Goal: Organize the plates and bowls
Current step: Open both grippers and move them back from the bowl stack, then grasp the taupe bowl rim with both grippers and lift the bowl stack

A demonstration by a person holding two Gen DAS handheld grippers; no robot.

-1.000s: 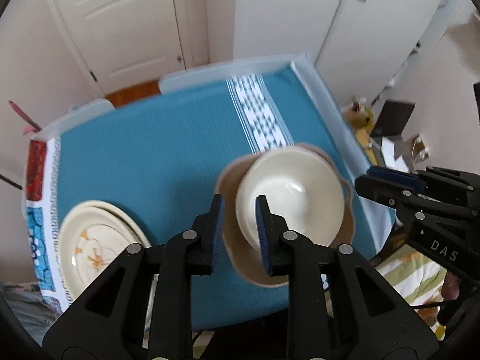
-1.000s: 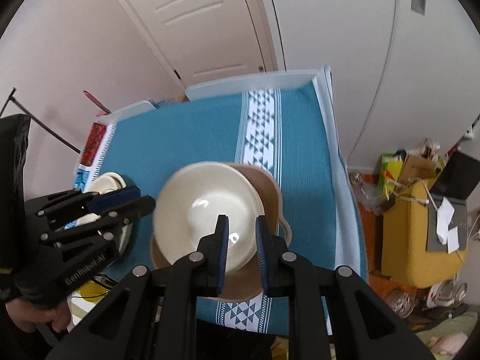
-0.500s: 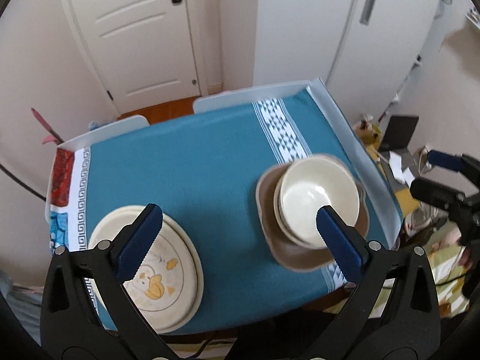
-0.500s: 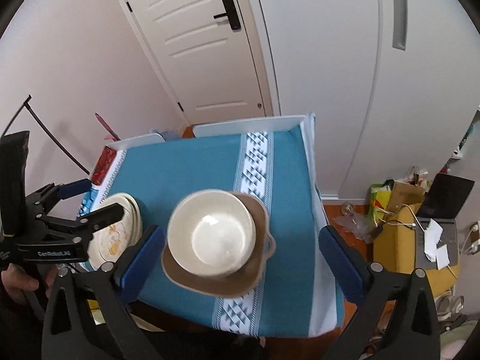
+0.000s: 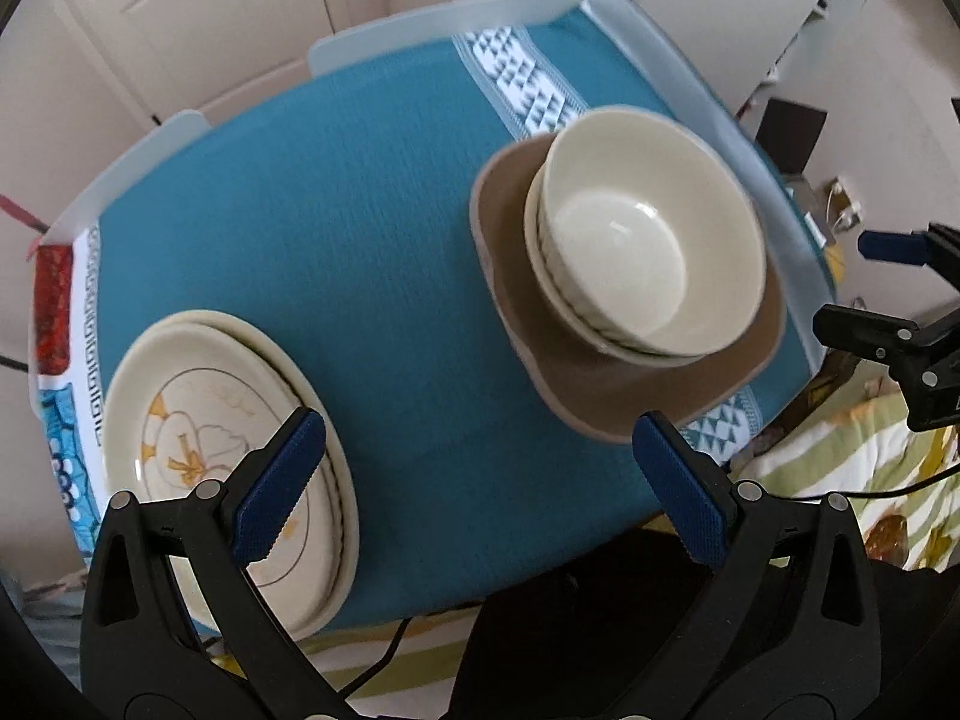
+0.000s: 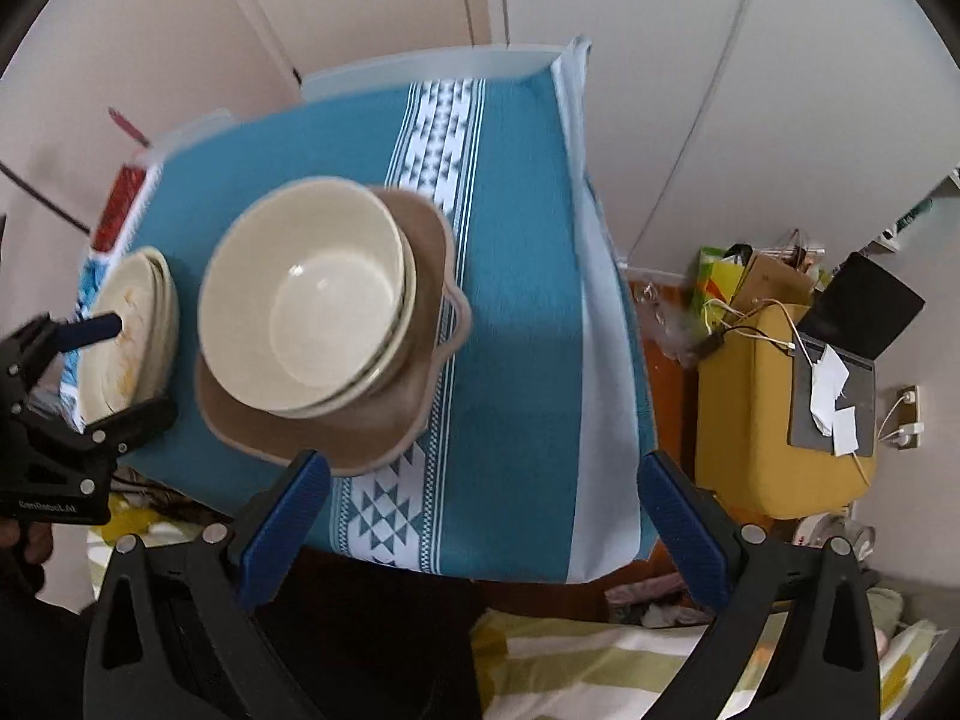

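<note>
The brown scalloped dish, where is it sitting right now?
The brown scalloped dish sits on the teal tablecloth beside the patterned white stripe, under the stacked cream bowls, right of the cream plates.

**A room in a home**

Small table (image 5: pixel 372 252) w/ teal woven cloth (image 6: pixel 516 324), crockery on it. White panelled door (image 5: pixel 198 18) & cupboard fronts (image 6: pixel 630 60) behind. Yellow seat (image 6: pixel 774 420) w/ laptop (image 6: pixel 852 348), cables, bags beside it. Striped bedding (image 6: pixel 600 660) near table edge.
</note>
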